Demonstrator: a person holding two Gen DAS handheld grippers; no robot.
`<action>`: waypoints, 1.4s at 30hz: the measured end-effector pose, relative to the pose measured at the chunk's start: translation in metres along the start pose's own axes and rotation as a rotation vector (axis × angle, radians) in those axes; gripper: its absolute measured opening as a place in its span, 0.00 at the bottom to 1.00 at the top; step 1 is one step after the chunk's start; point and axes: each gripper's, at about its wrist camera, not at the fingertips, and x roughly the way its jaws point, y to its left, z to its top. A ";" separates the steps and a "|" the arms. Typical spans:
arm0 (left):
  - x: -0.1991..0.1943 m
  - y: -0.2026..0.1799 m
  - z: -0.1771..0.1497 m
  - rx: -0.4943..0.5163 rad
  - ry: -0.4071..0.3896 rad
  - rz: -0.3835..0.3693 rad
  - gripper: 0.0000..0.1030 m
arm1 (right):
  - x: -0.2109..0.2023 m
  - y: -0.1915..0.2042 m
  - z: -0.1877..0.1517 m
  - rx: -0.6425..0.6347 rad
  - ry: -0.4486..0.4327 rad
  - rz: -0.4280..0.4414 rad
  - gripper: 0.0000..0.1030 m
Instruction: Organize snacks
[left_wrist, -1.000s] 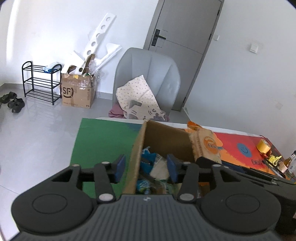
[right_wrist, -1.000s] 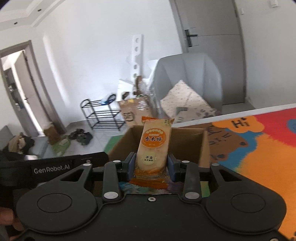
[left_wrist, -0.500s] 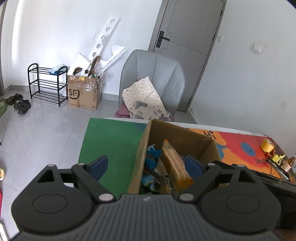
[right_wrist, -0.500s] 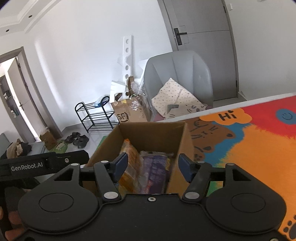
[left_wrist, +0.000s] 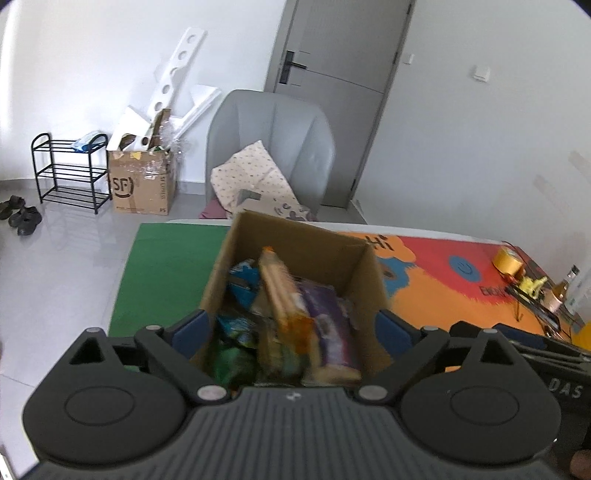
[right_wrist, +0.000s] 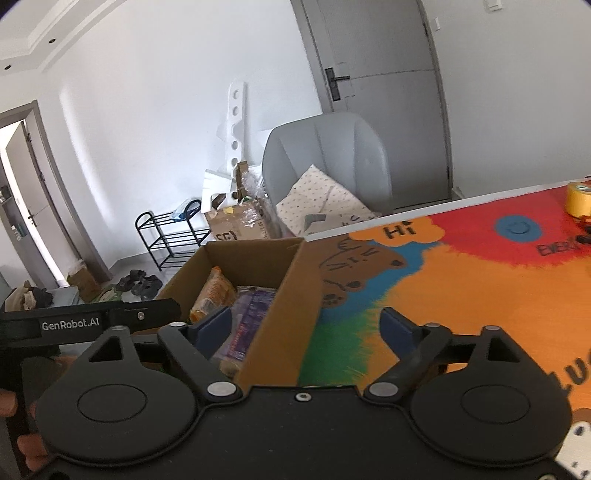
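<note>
Left gripper (left_wrist: 291, 326): jaws are seen spread wide and opening, one on each side of the near end of the box; nothing is gripped.
Right gripper (right_wrist: 304, 328): jaws are seen wide and opening, straddling the box's right wall; the left pad sits over the box interior, the right pad over the mat; nothing is held.
Cardboard box (left_wrist: 325, 247): set on the surface, open at the top, just ahead of both grippers.
Snacks: an orange packet (left_wrist: 282, 291) is leaned upright inside the box, beside a purple packet (left_wrist: 327, 314); blue and green packets (left_wrist: 236, 332) are packed on the left side. Detail is blurred.
Surface (right_wrist: 480, 288): covered by a colourful mat with a "Hi" bubble; a green section (left_wrist: 166, 266) lies left of the box.
Tape roll (right_wrist: 578, 197): placed at the far right of the surface.
Grey chair (left_wrist: 273, 144): placed beyond the surface, a cushion resting on its seat.
Shoe rack (left_wrist: 70, 173): stood against the far wall, beside a floor carton.
</note>
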 end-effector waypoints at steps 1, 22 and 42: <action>-0.001 -0.003 -0.002 0.005 0.000 -0.001 0.94 | -0.004 -0.003 0.000 0.003 -0.008 -0.008 0.93; -0.046 -0.043 -0.029 0.139 -0.026 -0.056 1.00 | -0.073 -0.032 -0.026 0.059 -0.070 -0.101 1.00; -0.100 -0.040 -0.066 0.172 -0.039 -0.095 1.00 | -0.131 -0.009 -0.060 0.045 -0.091 -0.141 1.00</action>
